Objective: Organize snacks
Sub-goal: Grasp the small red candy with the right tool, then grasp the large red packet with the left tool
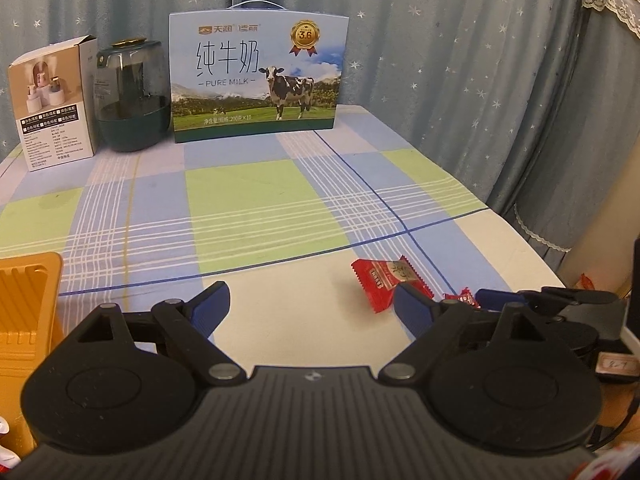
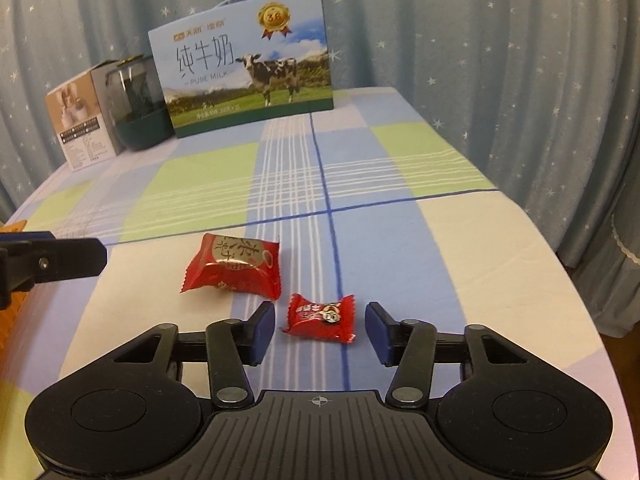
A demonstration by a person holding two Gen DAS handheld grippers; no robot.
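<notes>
Early going, by the look of it: larger red snack packet (image 2: 232, 266) and small red candy (image 2: 320, 318) both loose on the bench (image 2: 460, 248), near the front edge. Right tongs (image 2: 320, 330) half-open astride the candy without touching; left tongs (image 1: 310, 308) wide and empty beside the packet.

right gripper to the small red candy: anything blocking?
Nothing visible. The small red candy lies on the tablecloth between the right gripper's open fingers, a gap on each side. The larger red snack packet lies beyond and to the left, apart from it.
</notes>
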